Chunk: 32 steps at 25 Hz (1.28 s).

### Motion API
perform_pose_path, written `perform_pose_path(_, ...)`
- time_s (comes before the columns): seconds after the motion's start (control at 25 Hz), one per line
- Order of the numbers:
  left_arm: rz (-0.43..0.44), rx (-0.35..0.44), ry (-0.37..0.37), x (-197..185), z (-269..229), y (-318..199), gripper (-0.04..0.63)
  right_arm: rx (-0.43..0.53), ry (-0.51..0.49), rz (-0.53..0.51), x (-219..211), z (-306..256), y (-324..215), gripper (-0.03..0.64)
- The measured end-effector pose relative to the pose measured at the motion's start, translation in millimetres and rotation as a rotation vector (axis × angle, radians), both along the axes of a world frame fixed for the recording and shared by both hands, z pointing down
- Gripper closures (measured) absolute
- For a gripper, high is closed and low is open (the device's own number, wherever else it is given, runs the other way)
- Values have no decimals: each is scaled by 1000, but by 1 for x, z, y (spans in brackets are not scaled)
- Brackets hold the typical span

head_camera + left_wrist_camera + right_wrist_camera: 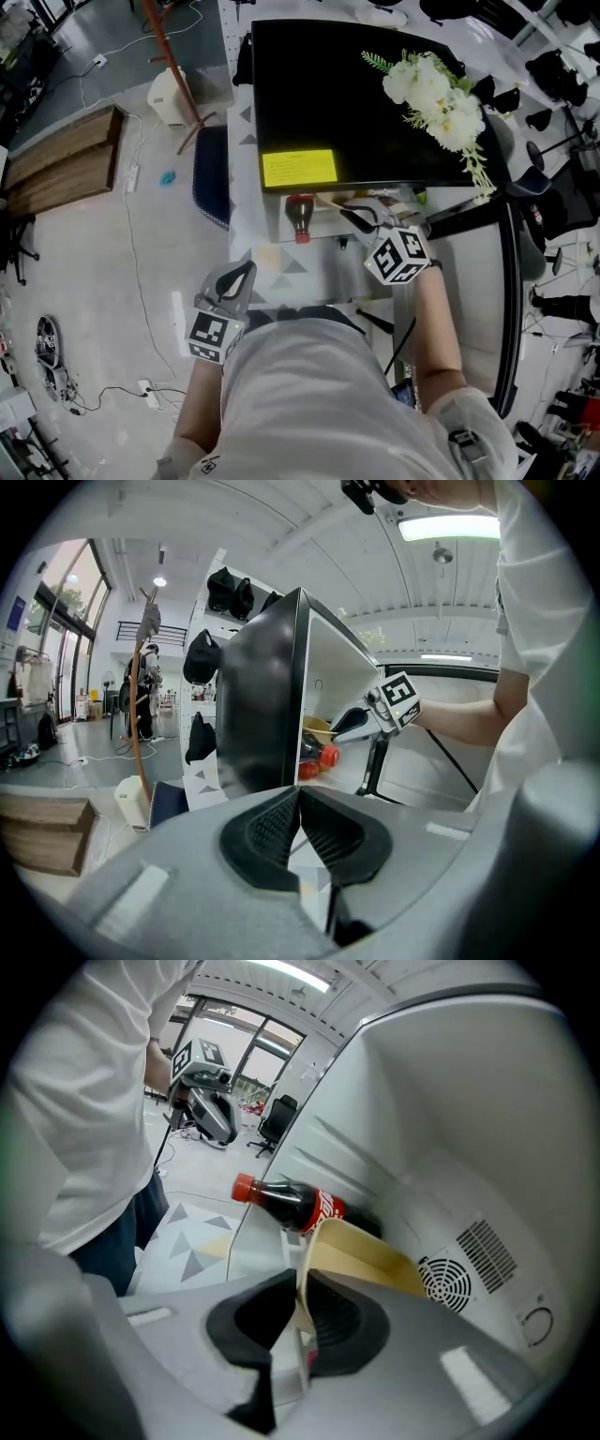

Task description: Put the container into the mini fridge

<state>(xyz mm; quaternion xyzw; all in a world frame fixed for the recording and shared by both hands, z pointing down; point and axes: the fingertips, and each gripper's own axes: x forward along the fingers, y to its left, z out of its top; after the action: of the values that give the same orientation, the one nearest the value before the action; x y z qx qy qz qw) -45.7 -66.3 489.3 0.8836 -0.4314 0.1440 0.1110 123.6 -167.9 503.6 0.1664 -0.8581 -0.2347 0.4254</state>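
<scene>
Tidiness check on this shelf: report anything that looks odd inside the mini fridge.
The cola bottle lies on its side in the mini fridge, red cap toward the opening. The container is tilted near it, rim pinched in the right gripper.

Not much you can actually read here. The yellow sticker (298,168) on top of the black mini fridge (375,94), middle of the head view, has lines of dark print, way too small to make out. The cola bottle (286,1202), left of centre in the right gripper view, has a red label with white lettering that curves out of sight, so no full word. The marker cube (397,255), right of centre in the head view, only shows black-and-white square codes. Blue sign (20,613), upper left of the left gripper view: unreadable.
</scene>
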Motion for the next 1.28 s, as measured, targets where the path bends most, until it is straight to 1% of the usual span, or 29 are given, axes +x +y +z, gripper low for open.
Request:
perform_pose_path(0.12, -8, -4, -7, -3, 1, 4, 584, -11, 0, -37, -4, 1, -3, 581)
perform_pose_path(0.24, -13, -8, -15, -7, 1, 8, 584, -13, 3, -45, -5, 1, -3, 575)
perform_pose_path(0.48, -15, -9, -12, -4, 1, 10, 584, 12, 31, -20, -9, 1, -4, 548)
perform_pose_path(0.6, -11, -11, -15, -1, 3, 11, 584, 21, 4, 1, -15, -5, -5, 525)
perform_pose_path(0.76, -7, -10, -16, 2, 3, 13, 584, 32, -27, 26, -22, -10, -7, 523)
perform_pose_path(0.84, -4, -9, -16, 4, 2, 13, 584, 36, -27, 33, -25, -9, -8, 523)
perform_pose_path(0.88, -3, -10, -17, 4, 3, 13, 584, 42, -20, 34, -25, -8, -9, 526)
perform_pose_path(0.96, -2, -11, -17, 6, 3, 13, 584, 56, -13, 33, -25, -9, -9, 568)
perform_pose_path(1.0, -1, -10, -17, 7, 3, 13, 584, 57, -17, 31, -25, -10, -8, 574)
perform_pose_path(1.28, 10, -9, -18, 12, 4, 12, 584, 48, -11, -45, -15, -13, 7, 591)
